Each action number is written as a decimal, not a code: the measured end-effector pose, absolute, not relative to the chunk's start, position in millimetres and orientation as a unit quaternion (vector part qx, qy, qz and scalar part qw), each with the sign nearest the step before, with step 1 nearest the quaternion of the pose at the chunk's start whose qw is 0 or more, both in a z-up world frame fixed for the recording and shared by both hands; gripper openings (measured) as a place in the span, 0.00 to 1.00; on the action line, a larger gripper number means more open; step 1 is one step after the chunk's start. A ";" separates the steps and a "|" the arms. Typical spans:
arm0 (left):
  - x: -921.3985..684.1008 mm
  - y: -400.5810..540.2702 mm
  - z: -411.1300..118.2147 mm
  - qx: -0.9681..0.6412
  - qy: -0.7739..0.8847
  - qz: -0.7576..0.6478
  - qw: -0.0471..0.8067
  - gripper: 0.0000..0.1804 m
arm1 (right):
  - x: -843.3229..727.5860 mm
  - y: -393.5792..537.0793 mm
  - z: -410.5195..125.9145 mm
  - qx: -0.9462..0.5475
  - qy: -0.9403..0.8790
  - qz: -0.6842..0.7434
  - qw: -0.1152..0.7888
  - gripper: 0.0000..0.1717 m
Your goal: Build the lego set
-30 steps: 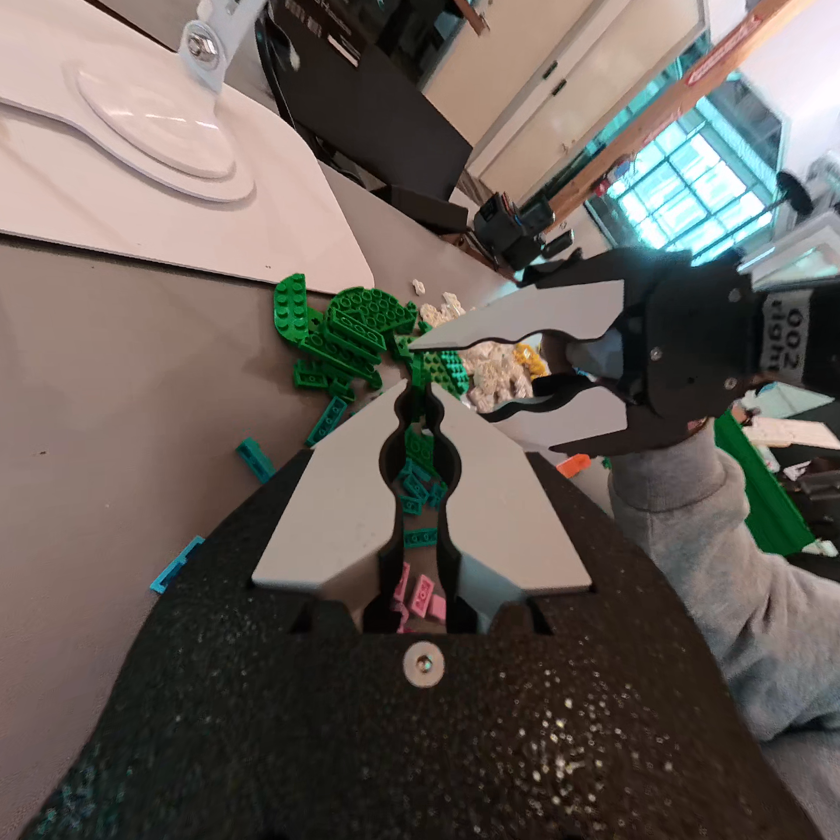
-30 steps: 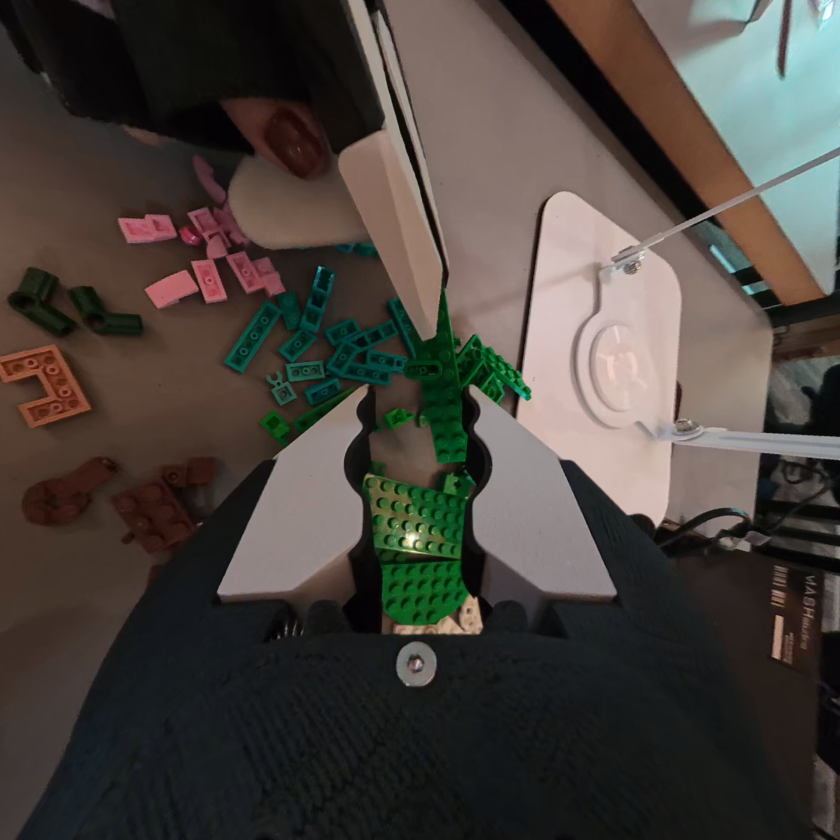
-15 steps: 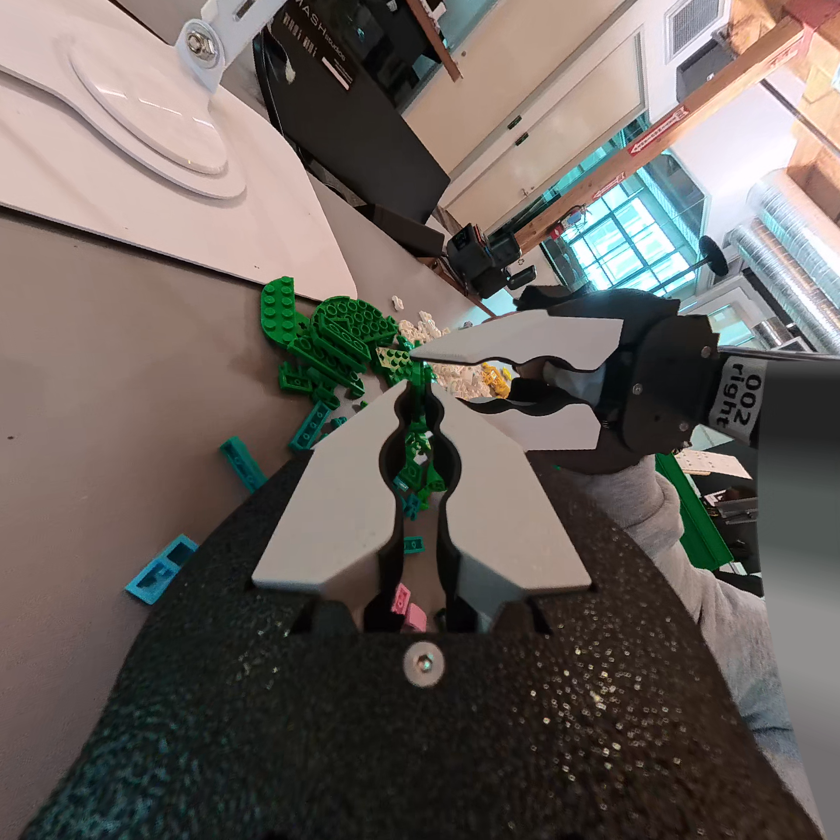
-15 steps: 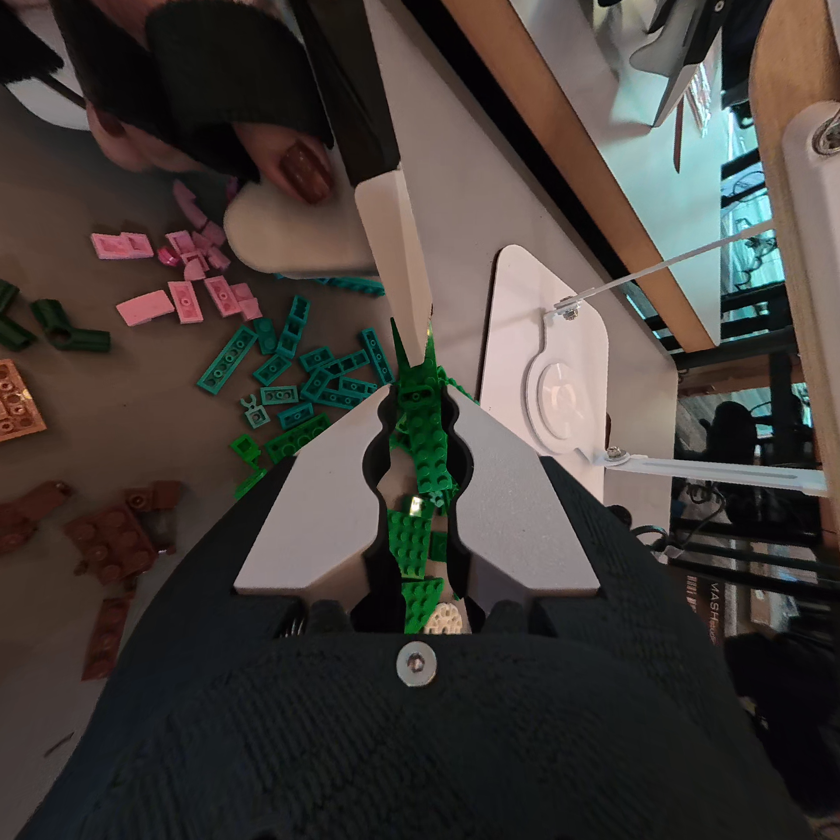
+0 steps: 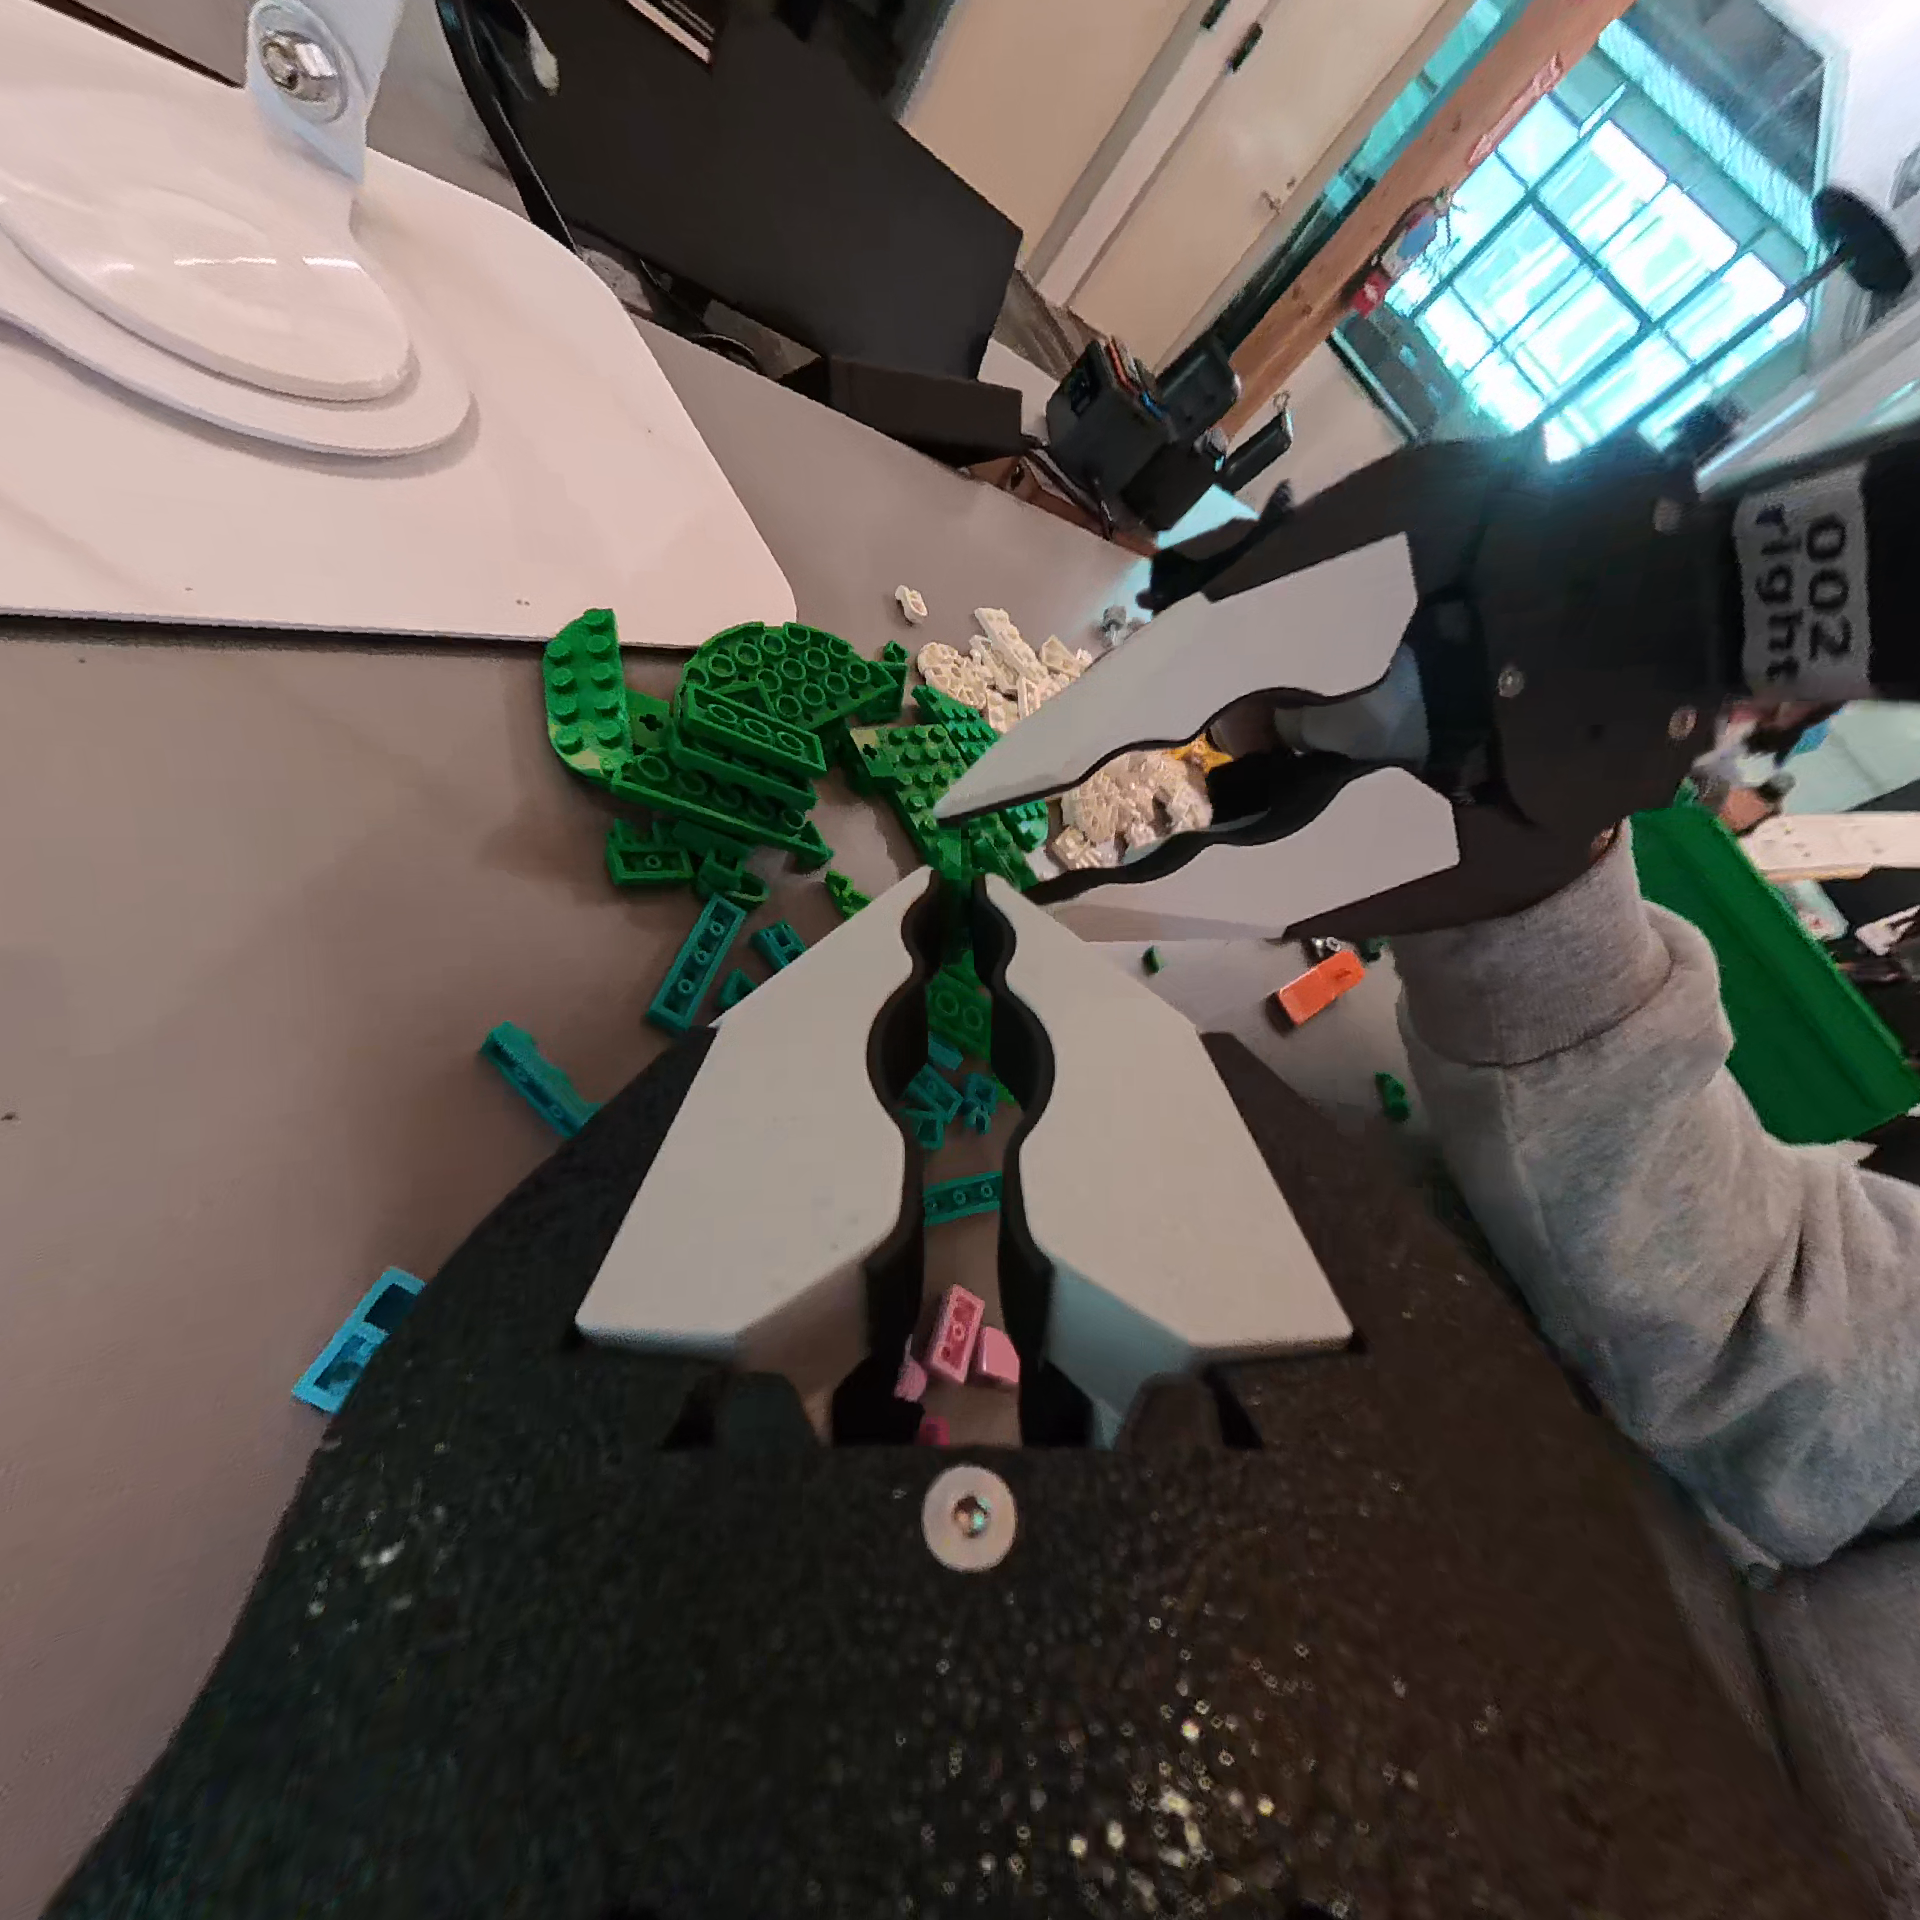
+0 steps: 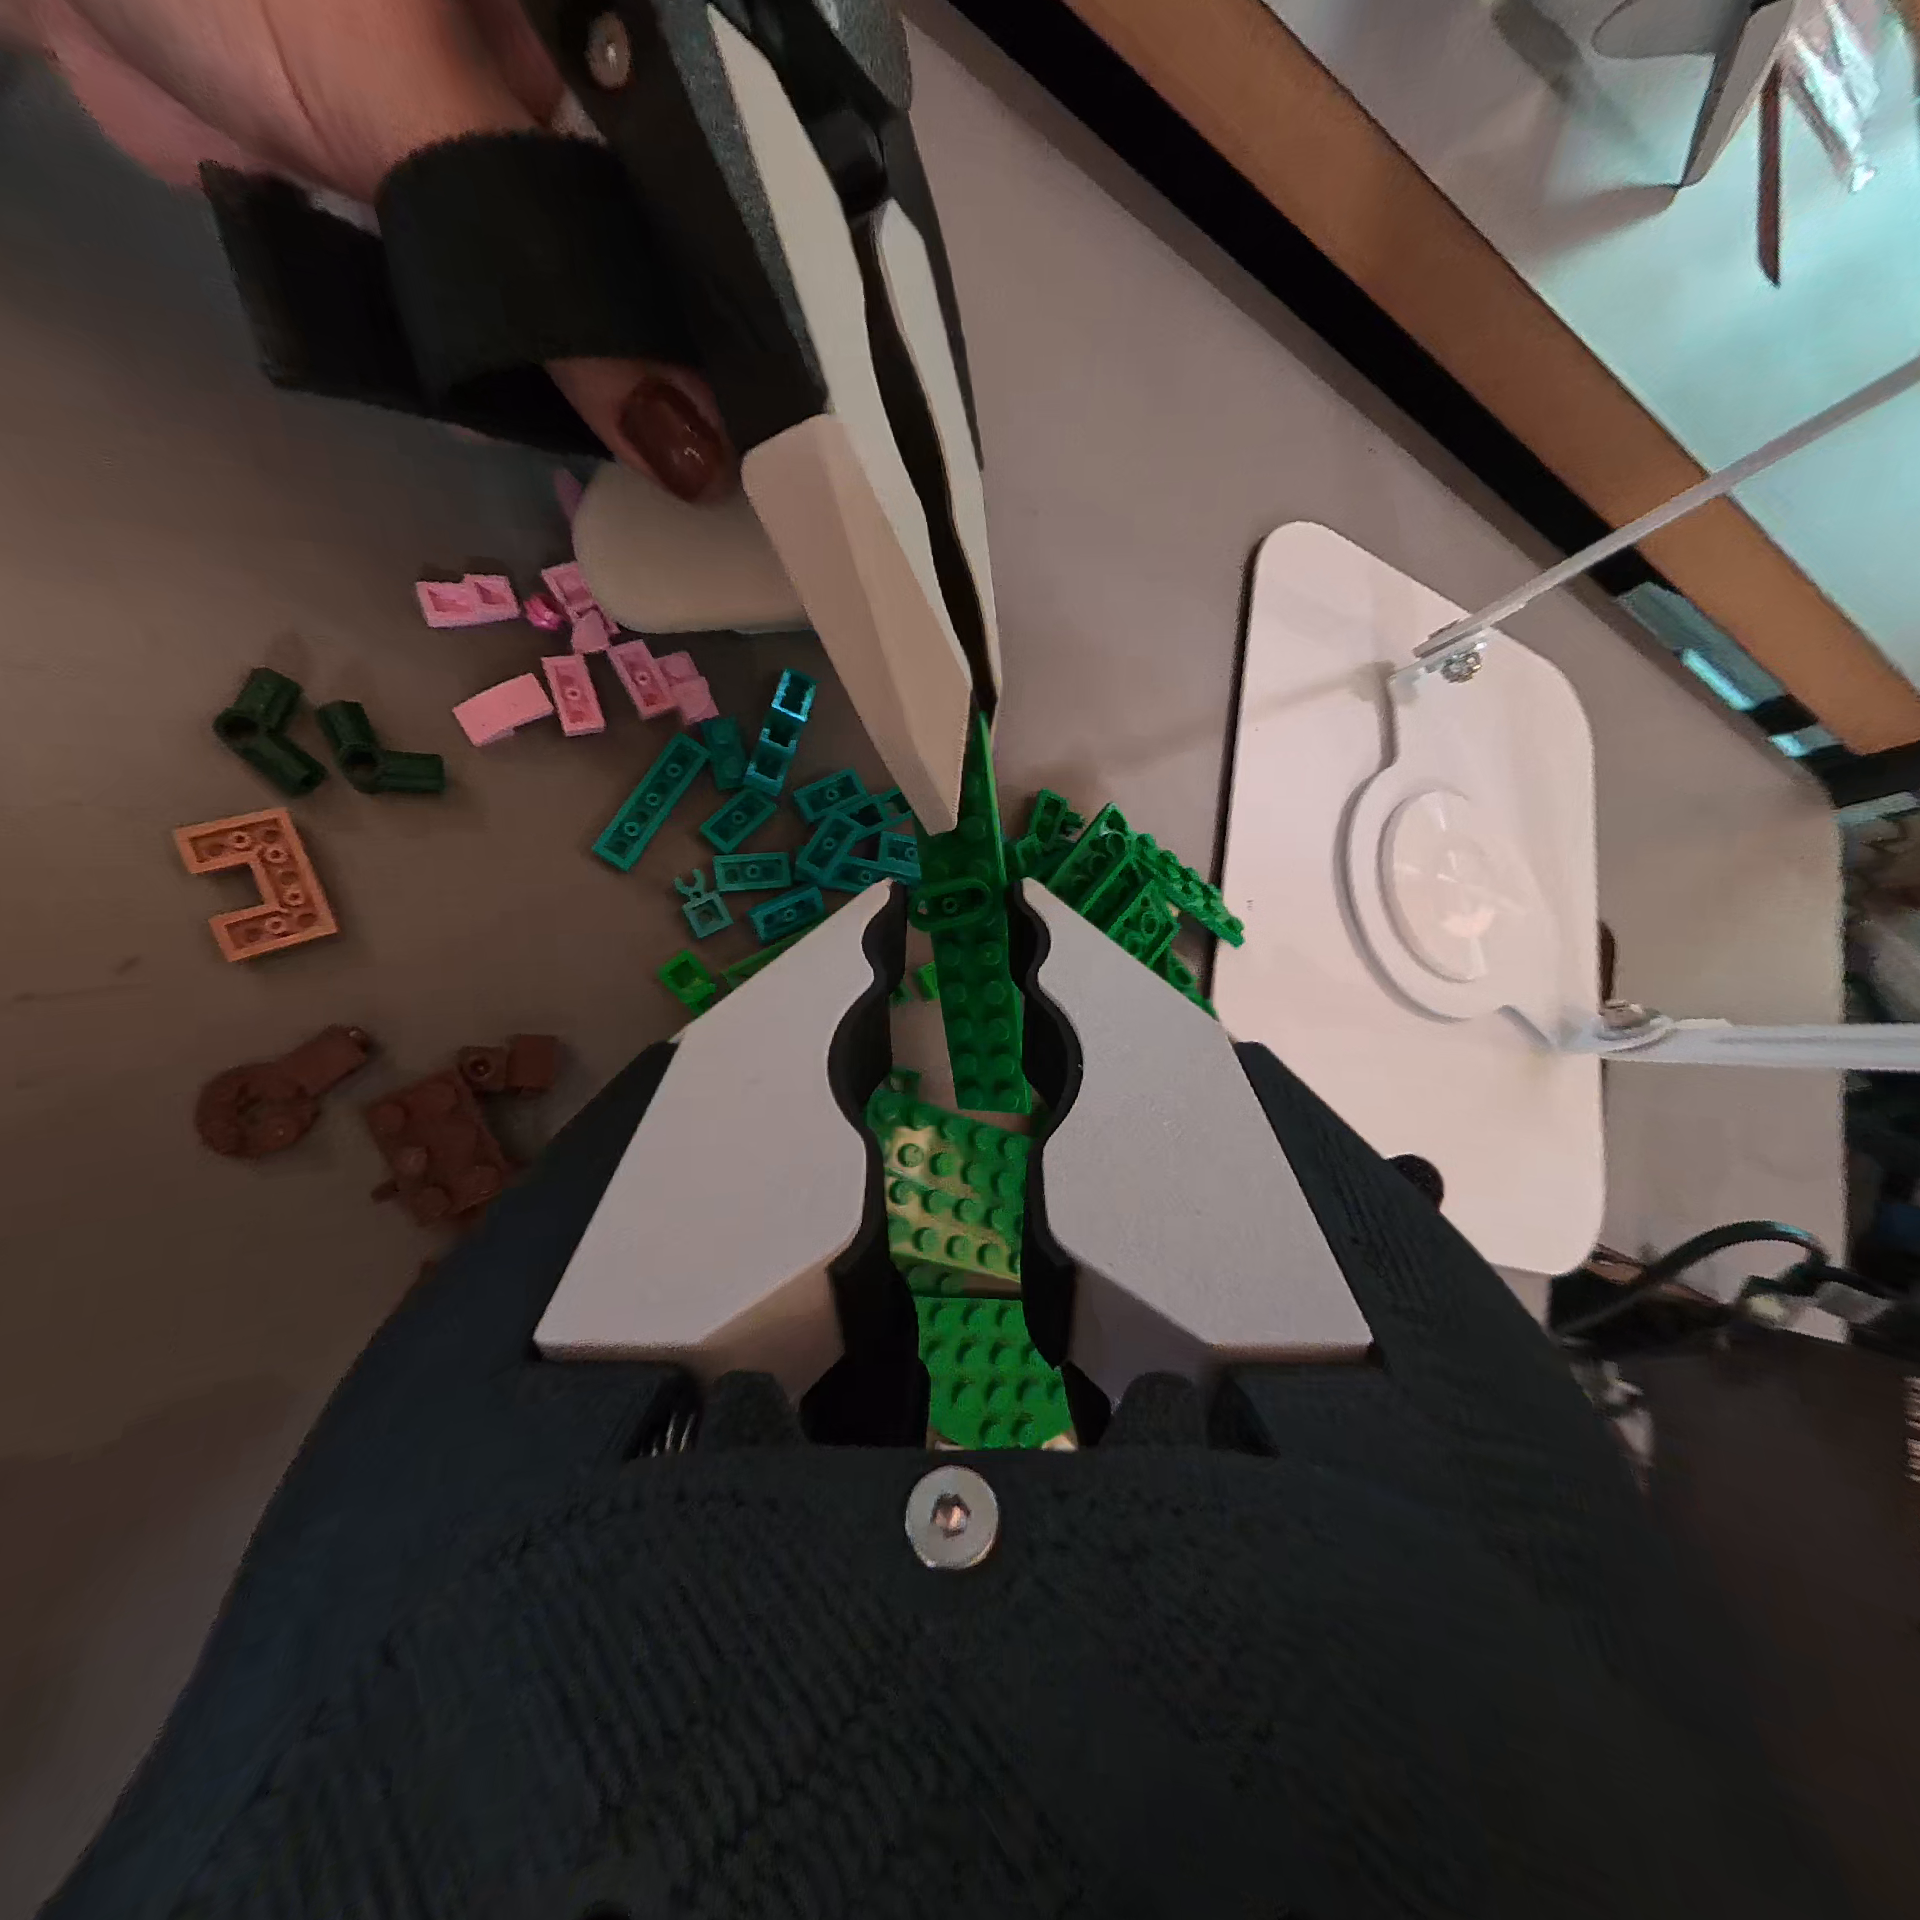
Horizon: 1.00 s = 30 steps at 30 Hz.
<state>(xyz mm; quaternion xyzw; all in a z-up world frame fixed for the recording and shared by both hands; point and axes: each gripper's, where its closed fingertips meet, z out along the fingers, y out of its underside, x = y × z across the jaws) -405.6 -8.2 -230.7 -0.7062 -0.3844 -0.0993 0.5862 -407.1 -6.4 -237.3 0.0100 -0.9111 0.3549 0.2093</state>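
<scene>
1. Right gripper [image 6: 956, 899]: two grey fingers closed across the width of a long green studded wedge plate [image 6: 982, 997], with a pad against each long edge. A small green oval piece [image 6: 948, 900] sits on the plate at the fingertips.
2. Long green studded wedge plate: held off the table. Its long axis runs along the line of the right gripper's fingers, broad end back inside the jaws and narrow tip pointing away toward the other gripper.
3. Left gripper [image 6: 961, 769]: meets the right one nose to nose, its fingers pinched flat on the plate's narrow tip. In its own view the left gripper [image 5: 954, 883] shows the fingertips together, with the right gripper [image 5: 987, 852] crossing in just beyond them.
4. Beneath the jaws: loose green plates [image 6: 1132, 904] in a heap.
5. Beside these: small teal plates [image 6: 748, 821], then pink pieces [image 6: 582, 686].
6. Farther off: brown pieces [image 6: 436, 1132], a tan U-shaped plate [image 6: 255, 883] and dark green connectors [image 6: 322, 738].
7. Beyond the heap: a white stand base [image 6: 1455, 1143] on the grey table [image 6: 208, 1351].
</scene>
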 end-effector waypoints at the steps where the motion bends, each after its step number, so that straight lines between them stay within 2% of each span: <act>1: -404.0 -7.2 -231.1 -0.714 -0.376 -0.095 0.583 0.01 | -405.6 -5.2 -237.0 0.003 -0.911 0.362 0.197 0.10; 5: -398.0 -1.7 -230.0 -0.729 -0.352 -0.088 0.580 0.01 | -401.8 1.1 -235.8 -0.024 -0.907 0.391 0.155 0.09; 9: -402.8 -6.3 -228.7 -0.717 -0.370 -0.086 0.584 0.01 | -410.5 10.7 -241.4 -0.038 -0.913 0.367 0.176 0.09; 18: -447.8 -80.2 -216.4 -0.605 -0.508 -0.028 0.612 0.01 | -414.3 24.1 -267.4 -0.061 -0.944 0.280 0.165 0.09; 26: -464.2 -118.5 -234.9 -0.575 -0.582 0.013 0.575 0.01 | -413.5 24.0 -272.0 -0.060 -0.950 0.257 0.165 0.09; 30: -462.8 -112.6 -244.9 -0.571 -0.589 -0.031 0.571 0.01 | -411.5 22.6 -274.0 -0.066 -0.952 0.254 0.155 0.09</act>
